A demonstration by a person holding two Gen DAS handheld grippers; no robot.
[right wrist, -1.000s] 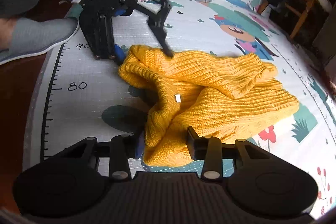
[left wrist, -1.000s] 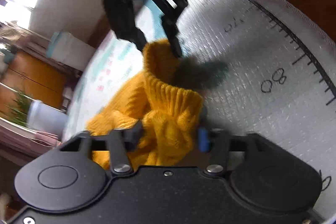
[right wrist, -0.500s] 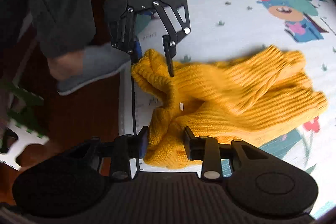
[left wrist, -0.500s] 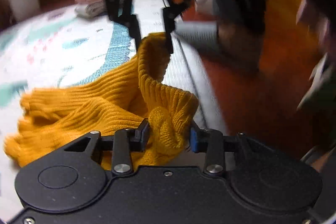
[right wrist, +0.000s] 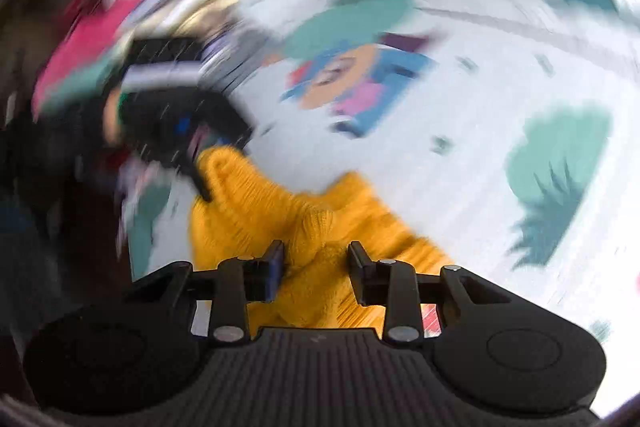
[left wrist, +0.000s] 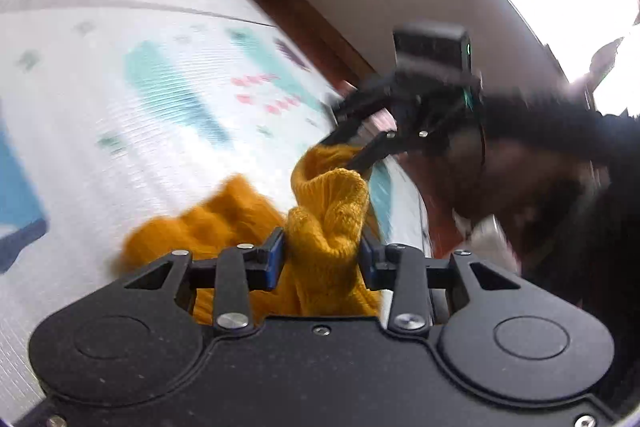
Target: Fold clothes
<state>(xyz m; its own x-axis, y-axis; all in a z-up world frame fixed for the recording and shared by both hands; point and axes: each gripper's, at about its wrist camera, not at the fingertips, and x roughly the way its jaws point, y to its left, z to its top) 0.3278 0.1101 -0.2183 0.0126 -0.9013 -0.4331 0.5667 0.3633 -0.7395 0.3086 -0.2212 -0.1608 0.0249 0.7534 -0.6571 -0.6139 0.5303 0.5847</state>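
Left gripper (left wrist: 322, 259) and right gripper (right wrist: 316, 269), 2 clamps pinching bunched mustard-yellow ribbed knit sweater (left wrist: 328, 199) above white cartoon-print play mat (left wrist: 120, 99); views blurred.

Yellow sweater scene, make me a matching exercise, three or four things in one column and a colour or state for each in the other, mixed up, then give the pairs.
Column one:
1. sweater
2. left tongs
3. play mat
4. sleeve

Column two:
A. white with teal and pink prints
B. black cloth
C. mustard-yellow knit, bunched
D. shut on a fold of knit

Pairs: 1-C, 2-D, 3-A, 4-B
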